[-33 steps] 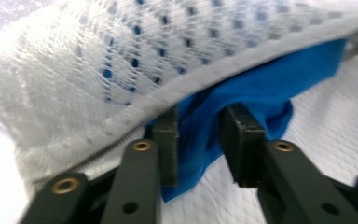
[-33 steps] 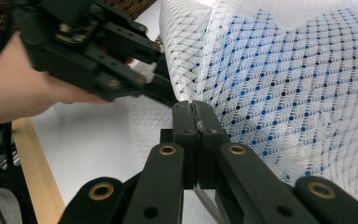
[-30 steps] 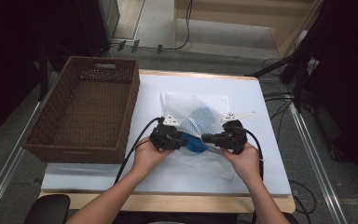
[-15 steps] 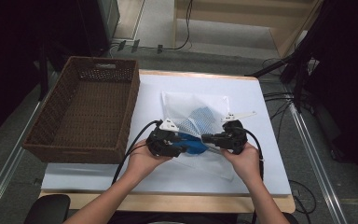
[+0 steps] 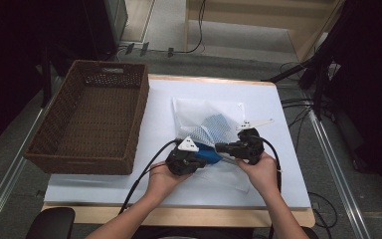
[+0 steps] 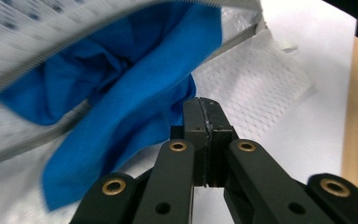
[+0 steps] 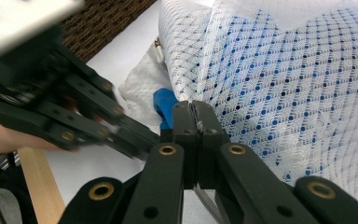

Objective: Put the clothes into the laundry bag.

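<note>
While anchoring the white mesh bag [image 5: 201, 110] with clenched right fingers [image 7: 185, 126], just clamped left fingers [image 6: 196, 121] onto blue cloth [image 6: 135, 93] for pulling it out.

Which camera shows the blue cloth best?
The left gripper view: the blue cloth spills big from the mesh bag. The right gripper view shows a small corner; the high view, a sliver.

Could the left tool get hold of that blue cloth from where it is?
Probably yes: the blue cloth spills out of the white mesh bag right beside the left tool, with nothing between, though its jaws are shut.
</note>
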Available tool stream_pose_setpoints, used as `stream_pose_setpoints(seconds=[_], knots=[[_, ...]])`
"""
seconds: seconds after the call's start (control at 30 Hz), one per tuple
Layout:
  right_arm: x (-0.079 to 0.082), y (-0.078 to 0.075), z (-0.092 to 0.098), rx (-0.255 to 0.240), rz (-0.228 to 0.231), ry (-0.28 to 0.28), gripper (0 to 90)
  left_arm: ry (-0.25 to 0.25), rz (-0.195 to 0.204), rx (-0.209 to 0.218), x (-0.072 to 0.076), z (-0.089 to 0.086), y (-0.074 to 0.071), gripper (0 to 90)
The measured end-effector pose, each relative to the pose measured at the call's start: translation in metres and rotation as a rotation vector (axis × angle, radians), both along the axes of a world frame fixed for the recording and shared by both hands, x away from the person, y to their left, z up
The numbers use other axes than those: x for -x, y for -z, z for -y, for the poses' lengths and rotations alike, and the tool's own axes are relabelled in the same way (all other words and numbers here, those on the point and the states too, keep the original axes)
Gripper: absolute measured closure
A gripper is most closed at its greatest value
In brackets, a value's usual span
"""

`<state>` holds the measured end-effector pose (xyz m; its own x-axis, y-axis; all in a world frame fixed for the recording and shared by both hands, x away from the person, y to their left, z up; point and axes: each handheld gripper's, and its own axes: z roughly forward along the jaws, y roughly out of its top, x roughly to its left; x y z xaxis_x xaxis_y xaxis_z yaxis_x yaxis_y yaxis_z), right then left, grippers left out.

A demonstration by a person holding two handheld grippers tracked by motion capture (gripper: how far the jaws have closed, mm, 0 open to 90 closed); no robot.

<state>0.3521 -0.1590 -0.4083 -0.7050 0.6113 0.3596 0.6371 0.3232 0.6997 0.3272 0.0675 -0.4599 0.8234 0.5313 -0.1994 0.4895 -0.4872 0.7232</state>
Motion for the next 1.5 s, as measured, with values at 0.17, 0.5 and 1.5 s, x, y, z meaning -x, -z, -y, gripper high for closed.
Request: stream_pose_setpoints(seconds=[0.17, 0.5, 1.5], knots=[[0.0, 0.0, 0.0, -0.001, 0.0, -0.001, 90.0, -0.011, -0.001, -0.038, -0.004, 0.009, 0.014, 90.0], [0.0, 0.002, -0.001, 0.004, -0.008, -0.006, 90.0, -0.116, 0.04, -0.05, -0.028, 0.01, 0.014, 90.0], [-0.003, 0.004, 0.0, 0.006, -0.022, 0.013, 90.0, -0.22, 0.085, 0.022, -0.067, 0.036, 0.007, 90.0]])
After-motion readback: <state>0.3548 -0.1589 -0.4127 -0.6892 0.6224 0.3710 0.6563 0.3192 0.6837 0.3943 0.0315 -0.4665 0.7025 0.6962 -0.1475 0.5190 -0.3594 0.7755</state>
